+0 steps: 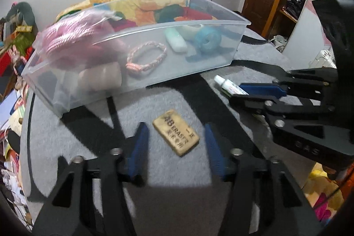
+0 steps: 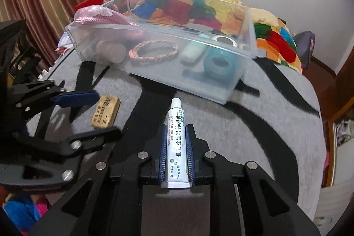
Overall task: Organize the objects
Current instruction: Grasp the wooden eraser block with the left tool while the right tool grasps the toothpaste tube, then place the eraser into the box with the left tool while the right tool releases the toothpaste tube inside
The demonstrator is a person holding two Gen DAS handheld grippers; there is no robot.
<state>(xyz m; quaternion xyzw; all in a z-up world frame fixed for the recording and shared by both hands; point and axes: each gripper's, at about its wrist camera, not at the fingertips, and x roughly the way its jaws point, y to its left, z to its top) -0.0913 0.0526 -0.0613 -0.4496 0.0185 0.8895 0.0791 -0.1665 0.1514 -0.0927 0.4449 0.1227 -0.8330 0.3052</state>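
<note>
Jaws tight on the right gripper (image 2: 176,145): its blue pads clamp the white ointment tube (image 2: 176,143), cap pointing toward the clear plastic bin (image 2: 168,45). Over on the left gripper (image 1: 176,143), jaws spread wide, straddling the tan 4B eraser (image 1: 176,132) without touching it, flat on the grey-and-black blanket (image 2: 254,125), just short of the bin. Inside that bin: a braided bracelet (image 1: 146,58), teal tape roll (image 1: 208,38), pale mint tube (image 1: 176,42) and pink cord (image 1: 73,37) bulging over the bin's left end.
</note>
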